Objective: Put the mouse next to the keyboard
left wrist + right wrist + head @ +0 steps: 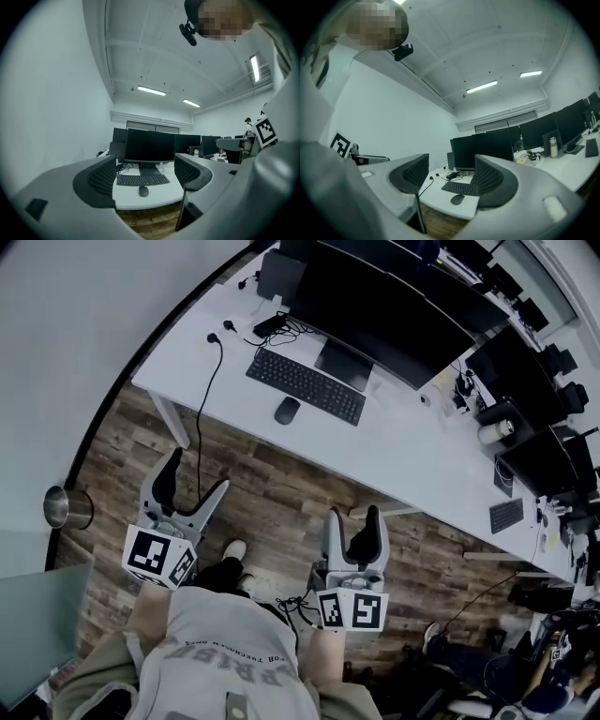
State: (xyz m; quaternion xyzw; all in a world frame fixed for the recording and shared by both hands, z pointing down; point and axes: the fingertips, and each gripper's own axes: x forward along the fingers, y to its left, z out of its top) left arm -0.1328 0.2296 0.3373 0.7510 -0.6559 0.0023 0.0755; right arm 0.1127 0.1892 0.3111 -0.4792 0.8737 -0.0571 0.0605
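- The mouse (287,410) is seen on the white table (403,460), just beside the long edge of the keyboard (306,385) that faces the table's front, with a narrow gap left between them.
- Behind the keyboard a dark monitor (375,310) is stood on its foot. Off the keyboard's left end a black cable (208,390) is led over the table edge and down toward the wooden floor (281,484).
- The mouse is touched by neither claw. The step in hand is judged to be the approach, with the whole task left to do.
- For a clean pick, the mouse is best come at from above, with the jaws set across its narrower width and closed gently, since a smooth rounded shell can be squeezed out of a hard pinch.
- It need only be raised a little, carried to the bare table off the keyboard's right end, and set down flat. The keyboard and the monitor foot should not be knocked on the way.
- The left claw (199,472) is released, its jaws spread wide with nothing between them. It is held over the floor, well short of the keyboard and aimed at it, so that mouse and keyboard are framed in its gap.
- The right claw (353,517) is likewise released and empty. It is held farther back from the keyboard, low over the floor and angled toward the keyboard's front edge.
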